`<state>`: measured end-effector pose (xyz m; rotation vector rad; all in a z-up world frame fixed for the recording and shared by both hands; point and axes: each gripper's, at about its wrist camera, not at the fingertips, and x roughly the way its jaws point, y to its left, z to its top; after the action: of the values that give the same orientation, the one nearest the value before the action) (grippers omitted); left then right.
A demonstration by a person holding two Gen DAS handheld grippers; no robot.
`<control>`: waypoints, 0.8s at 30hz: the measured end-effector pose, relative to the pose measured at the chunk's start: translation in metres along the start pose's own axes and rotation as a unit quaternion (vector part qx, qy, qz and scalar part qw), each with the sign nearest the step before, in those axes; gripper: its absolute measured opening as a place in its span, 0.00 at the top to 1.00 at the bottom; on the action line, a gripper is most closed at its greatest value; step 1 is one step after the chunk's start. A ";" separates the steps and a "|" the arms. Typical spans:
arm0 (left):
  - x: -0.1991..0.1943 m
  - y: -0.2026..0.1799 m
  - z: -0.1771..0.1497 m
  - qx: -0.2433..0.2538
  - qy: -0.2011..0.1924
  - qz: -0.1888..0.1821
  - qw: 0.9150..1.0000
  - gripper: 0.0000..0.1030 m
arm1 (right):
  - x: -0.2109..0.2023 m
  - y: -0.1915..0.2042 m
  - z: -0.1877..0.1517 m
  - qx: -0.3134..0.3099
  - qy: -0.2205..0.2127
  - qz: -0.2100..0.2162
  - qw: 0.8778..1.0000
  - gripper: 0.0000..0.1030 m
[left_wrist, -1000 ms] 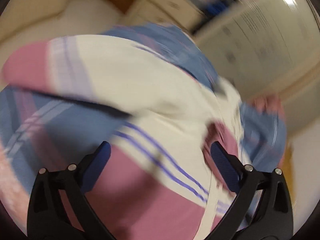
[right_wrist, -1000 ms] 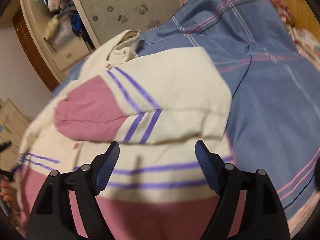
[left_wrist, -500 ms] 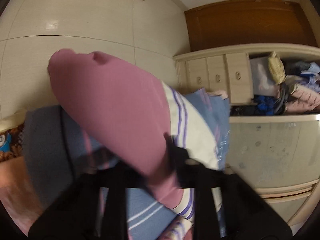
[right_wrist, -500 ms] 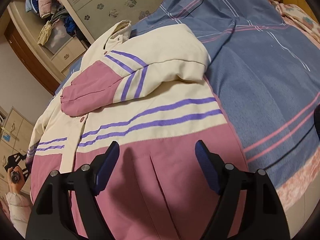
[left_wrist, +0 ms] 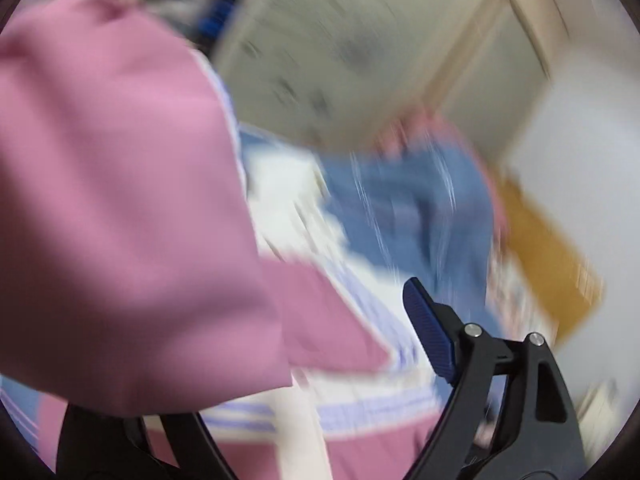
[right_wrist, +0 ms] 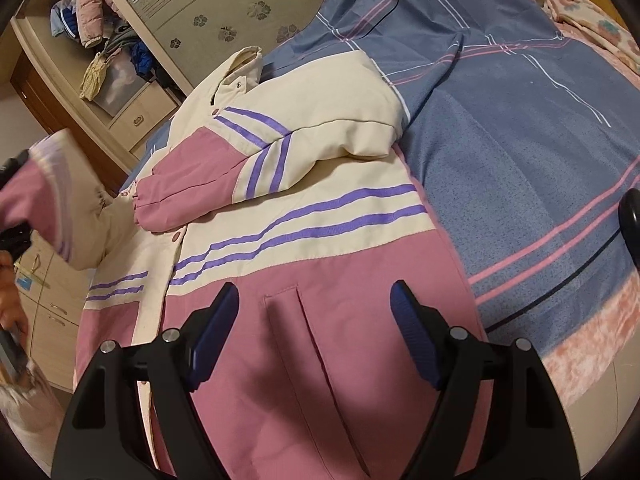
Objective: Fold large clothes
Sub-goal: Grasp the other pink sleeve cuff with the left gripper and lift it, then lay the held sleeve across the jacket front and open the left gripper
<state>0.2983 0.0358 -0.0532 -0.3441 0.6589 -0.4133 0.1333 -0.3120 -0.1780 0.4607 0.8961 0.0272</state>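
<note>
The left wrist view is smeared by motion blur; the cabinet door (left_wrist: 360, 52), the blue bedsheet (left_wrist: 412, 216) and the jacket (left_wrist: 360, 412) below are streaks without clear edges. A pink sleeve (left_wrist: 120, 184) fills the left half and hides one finger of the left gripper (left_wrist: 304, 360), so whether it clamps the cloth cannot be told. In the right wrist view, the jacket's hem runs behind the right gripper (right_wrist: 312, 320) and off the bottom edge. At the far left edge, a hand (right_wrist: 10, 304) is cut off and blurred.
</note>
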 end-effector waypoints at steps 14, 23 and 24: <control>-0.004 0.029 -0.080 -0.029 0.046 0.092 0.994 0.11 | 0.002 -0.010 0.020 0.041 0.009 0.083 0.996 0.19; 0.046 0.125 -0.096 -0.125 0.105 0.207 0.965 0.11 | 0.072 0.065 0.046 -0.024 0.058 0.086 0.994 0.38; 0.045 0.131 -0.098 -0.134 0.098 0.207 0.964 0.11 | 0.077 0.076 0.047 -0.044 0.063 0.069 0.995 0.61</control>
<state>0.3005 0.1103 -0.2058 -0.4127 0.9600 0.0443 0.2303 -0.2451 -0.1804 0.4423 0.9808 0.2233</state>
